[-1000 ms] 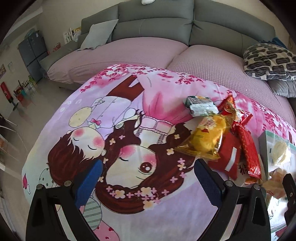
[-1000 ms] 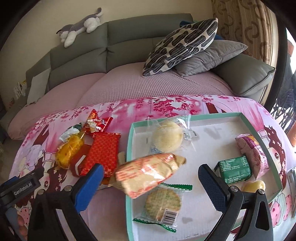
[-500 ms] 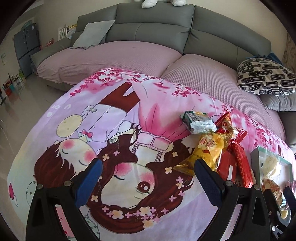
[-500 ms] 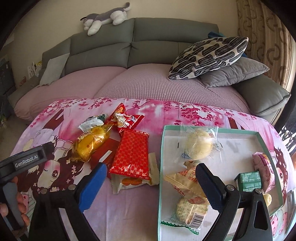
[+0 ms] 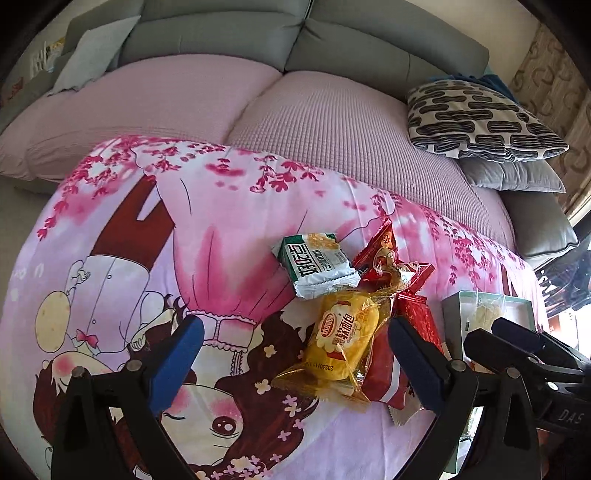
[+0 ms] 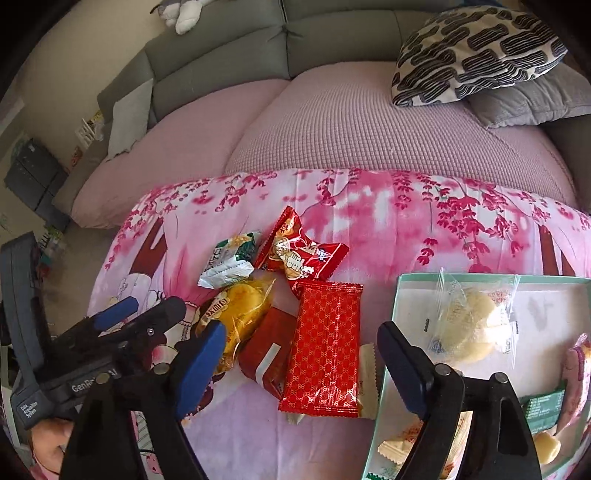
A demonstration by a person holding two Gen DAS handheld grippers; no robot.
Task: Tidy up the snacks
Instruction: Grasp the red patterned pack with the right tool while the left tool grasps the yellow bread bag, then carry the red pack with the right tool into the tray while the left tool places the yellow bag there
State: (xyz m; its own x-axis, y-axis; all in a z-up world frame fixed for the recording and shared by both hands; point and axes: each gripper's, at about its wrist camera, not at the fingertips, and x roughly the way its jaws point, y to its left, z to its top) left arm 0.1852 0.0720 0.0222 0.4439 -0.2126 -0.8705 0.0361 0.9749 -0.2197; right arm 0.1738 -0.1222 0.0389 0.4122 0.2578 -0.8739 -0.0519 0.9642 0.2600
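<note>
A pile of snacks lies on the pink cartoon-print cloth [image 5: 221, 229]: a yellow bread bag [image 5: 343, 339], a green-and-white packet [image 5: 314, 262], a red printed packet [image 6: 299, 254] and a red patterned packet [image 6: 325, 343]. My left gripper [image 5: 295, 354] is open just above the cloth, with the yellow bag lying in front of its right finger. My right gripper [image 6: 301, 365] hovers over the red patterned packet; its jaws are closing, and the pads stand clear of the packet. A mint-rimmed tray [image 6: 402, 280] on the right holds a wrapped bun [image 6: 469, 325] and other packets.
A grey sofa [image 5: 221, 33] with pink seat covers runs behind the cloth, with a black-and-white patterned cushion [image 6: 476, 51] at its right end. The two grippers are close together, the left gripper [image 6: 144, 314] showing beside the pile in the right wrist view. A hand [image 6: 51, 443] holds it.
Both views have swung onto the snack pile: the left one rightward, the right one leftward away from the tray. The right jaws have narrowed. The two grippers have drawn closer together.
</note>
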